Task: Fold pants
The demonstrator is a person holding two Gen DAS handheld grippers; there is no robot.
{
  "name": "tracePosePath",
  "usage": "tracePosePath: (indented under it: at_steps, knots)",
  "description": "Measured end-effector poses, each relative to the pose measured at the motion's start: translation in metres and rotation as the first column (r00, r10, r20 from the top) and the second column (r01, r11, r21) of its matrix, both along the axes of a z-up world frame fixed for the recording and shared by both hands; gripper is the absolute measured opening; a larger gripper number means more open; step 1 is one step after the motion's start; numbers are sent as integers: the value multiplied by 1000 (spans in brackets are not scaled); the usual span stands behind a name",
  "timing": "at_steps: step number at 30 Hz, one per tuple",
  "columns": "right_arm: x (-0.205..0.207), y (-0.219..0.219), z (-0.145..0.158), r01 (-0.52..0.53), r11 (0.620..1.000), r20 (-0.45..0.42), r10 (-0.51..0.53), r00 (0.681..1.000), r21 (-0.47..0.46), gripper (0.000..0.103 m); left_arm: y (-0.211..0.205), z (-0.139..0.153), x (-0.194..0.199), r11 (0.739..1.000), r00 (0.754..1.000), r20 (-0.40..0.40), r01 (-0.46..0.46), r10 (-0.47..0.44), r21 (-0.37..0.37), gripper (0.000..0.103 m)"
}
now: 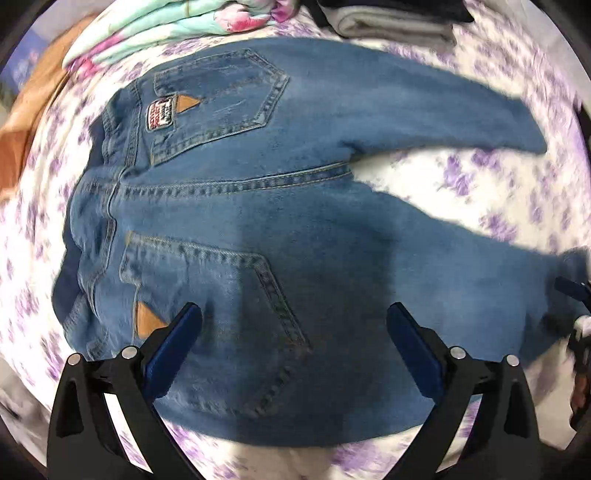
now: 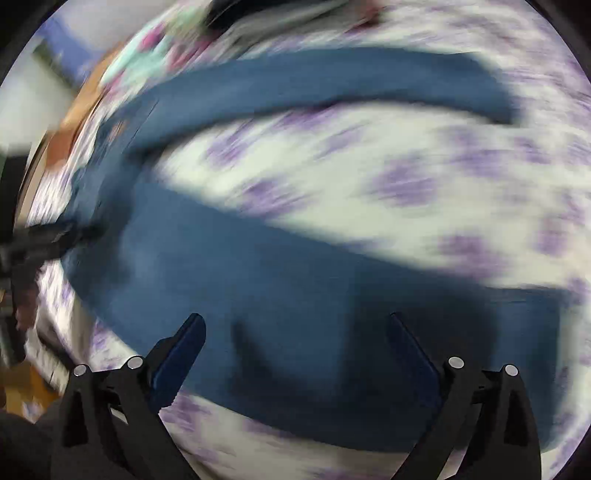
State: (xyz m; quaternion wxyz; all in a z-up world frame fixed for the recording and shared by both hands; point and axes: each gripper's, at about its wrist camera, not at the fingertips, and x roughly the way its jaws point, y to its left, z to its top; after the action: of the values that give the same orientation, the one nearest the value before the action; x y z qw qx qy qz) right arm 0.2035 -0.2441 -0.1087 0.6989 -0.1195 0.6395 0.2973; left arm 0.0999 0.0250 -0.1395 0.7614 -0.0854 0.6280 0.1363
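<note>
Fingers spread wide and empty, the left gripper (image 1: 293, 328) hovers over the seat of the jeans (image 1: 258, 206), while the right gripper (image 2: 295, 339), equally agape, hangs above the lower leg in a blurred frame. The jeans lie back-side up on a flowered bedsheet (image 1: 461, 173), legs splayed apart toward the right, apparently laid out for folding. Folded laundry (image 1: 166, 26) crowds the upper edge; bare sheet between the legs leaves working room.

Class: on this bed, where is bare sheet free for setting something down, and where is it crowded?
Free: the wedge of floral sheet between the two legs of the jeans. Crowded: the far edge, with a folded floral cloth and folded grey clothes.
</note>
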Motion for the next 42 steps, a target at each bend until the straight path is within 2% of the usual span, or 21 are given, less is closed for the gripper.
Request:
tracePosePath:
  at_steps: [2,4,6,7,9,11,14,18,19,24,26,28,31,34,35,36,37,39,40,41,42]
  knots:
    - [-5,21,-17,-87,988,37,92,995,-127,99,21,-14,-2,996,997,-48,-50,54,74,99]
    - [4,21,-18,-129,975,30,136,990,-180,99,41,-12,-6,993,992,-44,-115,115,-15,99]
    - [29,18,-1,-88,971,65,105,992,-221,99,46,0,-4,992,992,-31,-121,120,-21,98]
    - [40,19,13,-79,979,98,99,990,-189,99,47,13,-1,995,995,1,-100,100,-3,98]
    - [67,30,45,-92,991,163,107,981,-98,99,52,34,4,996,994,74,-74,77,-39,98]
    - [101,53,63,-102,993,236,113,965,-59,99,62,49,16,997,991,121,-58,63,-49,98]
    - [113,100,61,-119,993,298,120,947,-20,99,75,56,47,999,989,145,-36,34,9,98]
    - [115,159,50,-227,972,354,231,906,-53,99,104,50,83,999,986,165,19,-14,-33,98]
    - [126,174,43,-275,959,359,280,890,-67,99,114,46,96,998,985,163,51,-45,-30,98]
    - [140,210,21,-388,920,294,385,875,-51,99,165,11,129,992,990,68,126,-125,-15,98]
    - [144,224,13,-448,891,284,448,848,-69,99,180,1,137,985,985,67,161,-157,-56,96]
    - [147,231,7,-486,871,280,484,829,-69,99,186,-3,141,976,977,79,206,-200,-76,94]
    - [153,242,-9,-545,836,231,544,807,-63,99,189,-13,149,953,956,50,291,-288,-87,92]
    - [152,249,-23,-572,816,193,576,795,-79,99,190,-19,152,949,954,43,299,-296,-97,92]
    - [151,249,-25,-575,817,177,574,799,-54,94,190,-18,152,950,954,45,298,-295,-93,88]
    - [149,250,-25,-577,816,173,574,800,-41,87,189,-17,150,949,954,55,300,-296,-93,75]
    - [147,250,-25,-581,813,172,577,798,-33,82,189,-15,147,948,951,62,306,-302,-83,69]
    - [141,249,-22,-596,803,158,588,793,1,46,188,-11,141,945,946,79,320,-315,-65,40]
    - [140,249,-19,-594,804,153,586,796,12,35,190,-7,138,949,948,86,312,-306,-54,27]
    - [141,247,-14,-581,813,144,572,808,30,17,191,-1,135,951,950,81,305,-301,-40,23]
    - [141,246,-8,-567,822,134,556,820,57,12,190,6,132,951,949,91,306,-303,-31,20]
